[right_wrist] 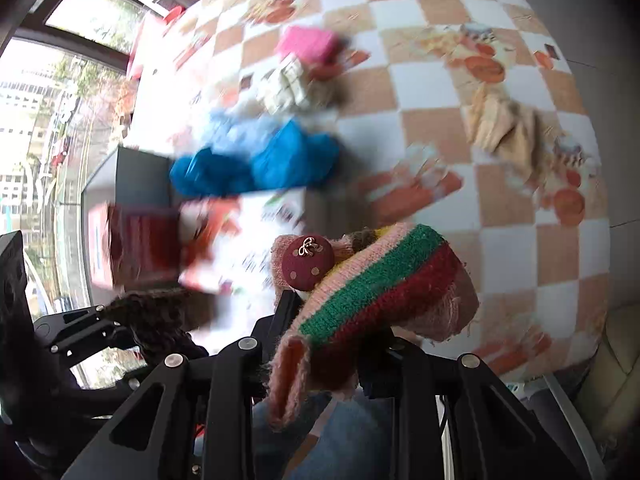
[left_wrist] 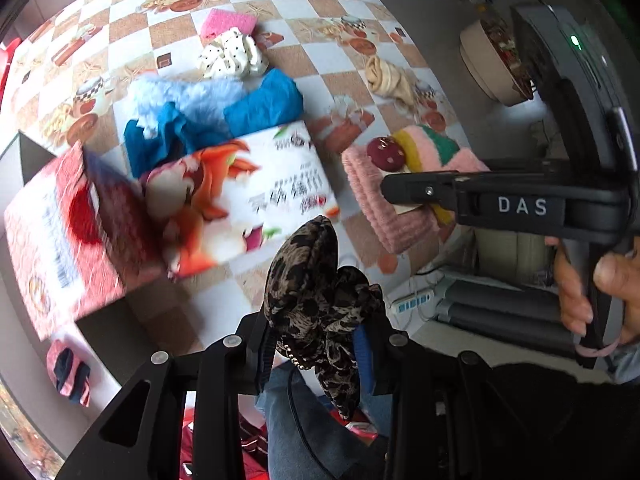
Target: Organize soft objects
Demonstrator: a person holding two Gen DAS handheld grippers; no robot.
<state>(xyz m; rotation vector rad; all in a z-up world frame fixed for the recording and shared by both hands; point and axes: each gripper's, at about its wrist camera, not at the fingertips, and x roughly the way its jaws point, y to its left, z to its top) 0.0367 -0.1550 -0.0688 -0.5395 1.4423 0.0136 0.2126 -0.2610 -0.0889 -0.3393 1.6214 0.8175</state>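
Checkered tablecloth (left_wrist: pixel 280 12); leopard scrunchie (left_wrist: pixel 316 300), striped knit glove (right_wrist: pixel 372 300) gripped.

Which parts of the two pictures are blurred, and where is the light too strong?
Left wrist view: the printed box is smeared, the leopard scrunchie in the left tool stays sharp. Right wrist view: the tabletop items blur, the striped knit piece is clear, the window is overexposed.
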